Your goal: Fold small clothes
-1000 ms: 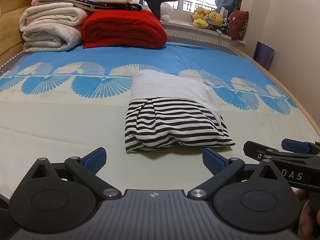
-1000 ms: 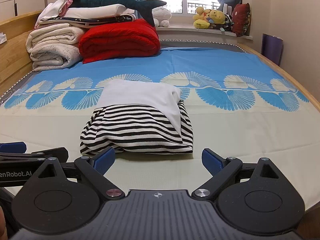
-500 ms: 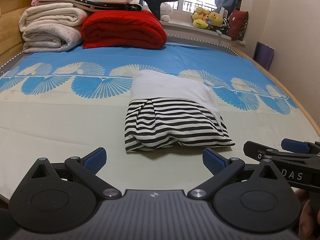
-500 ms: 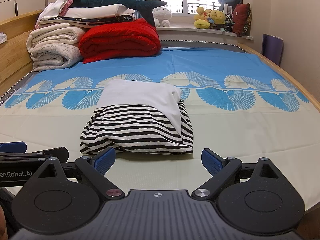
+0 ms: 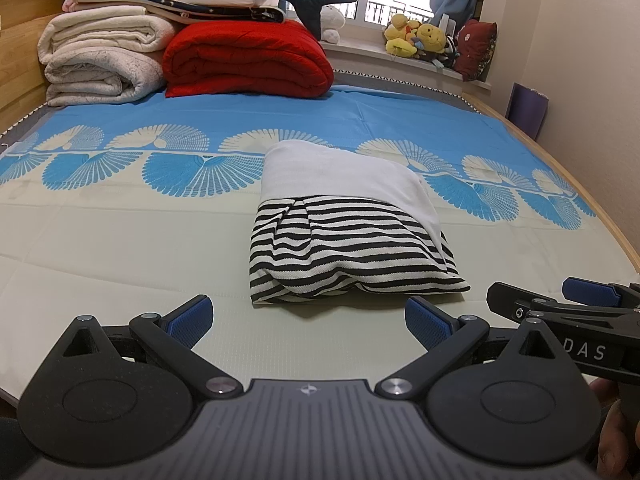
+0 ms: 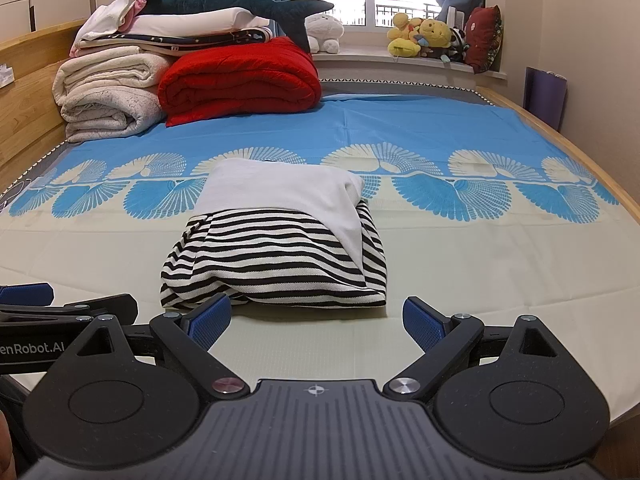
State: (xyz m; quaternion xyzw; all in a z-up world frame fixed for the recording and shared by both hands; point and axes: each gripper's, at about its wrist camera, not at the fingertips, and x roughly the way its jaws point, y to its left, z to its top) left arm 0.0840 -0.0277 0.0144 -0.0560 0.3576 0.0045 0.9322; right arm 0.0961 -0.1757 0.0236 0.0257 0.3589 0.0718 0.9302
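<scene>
"DAS" on right tongs (image 5: 580, 320), "enRobot.AI" on left tongs (image 6: 48, 320)

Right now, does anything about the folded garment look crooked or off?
Slightly. The striped garment lies folded on the bed, but its near edge bulges unevenly and its near right corner sticks out. Nothing spilled or damaged.

Daylight from blown-out window (image 5: 384, 4) at 12 o'clock, even brightness, soft shadows, sharp focus, fisheye bending, dark corners.

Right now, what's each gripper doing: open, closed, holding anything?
Left gripper: open, holding nothing, short of the folded striped garment.
Right gripper: open, holding nothing.
</scene>
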